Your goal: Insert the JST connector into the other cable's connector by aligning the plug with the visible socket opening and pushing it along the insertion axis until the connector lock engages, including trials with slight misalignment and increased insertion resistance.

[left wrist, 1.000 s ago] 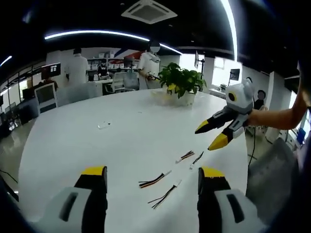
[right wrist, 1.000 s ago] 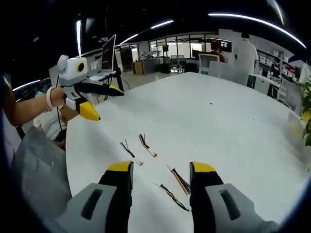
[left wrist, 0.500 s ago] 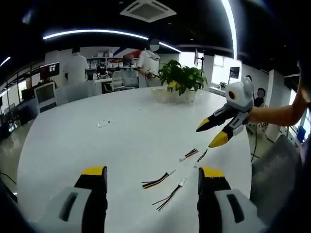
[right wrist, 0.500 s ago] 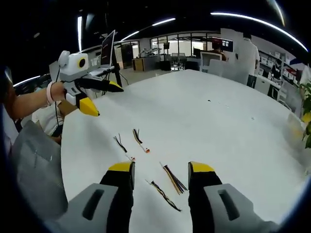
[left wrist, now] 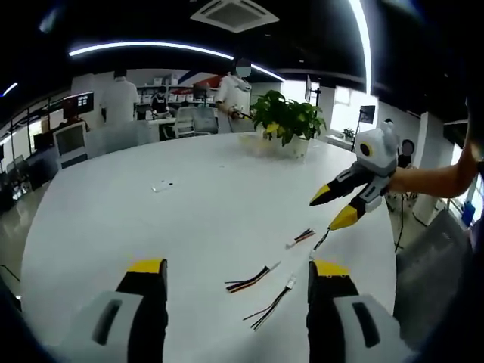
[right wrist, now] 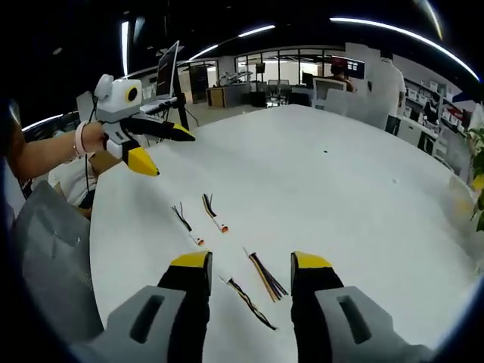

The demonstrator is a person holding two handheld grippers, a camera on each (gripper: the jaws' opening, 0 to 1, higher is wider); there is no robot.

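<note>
Left gripper (left wrist: 236, 272): I see its jaws released, empty.
Right gripper (right wrist: 250, 262): released, empty.
Cables (right wrist: 263, 276): on white table (right wrist: 340, 181).

Four short multicoloured cables (right wrist: 263, 274) with small connectors lie loose and unjoined, scattered just ahead of the right hand-held gripper (right wrist: 249, 263).

I see a wide white bench (left wrist: 113, 227) stretching away from me. At its far edge, in the left gripper view, stands a leafy green plant (left wrist: 286, 121) in a pale pot, and a small white scrap (left wrist: 161, 185) lies far out on the left. Beyond it two people in white (left wrist: 119, 98) stand among desks. A laptop (right wrist: 167, 76) sits past the bench's left side in the right gripper view.
</note>
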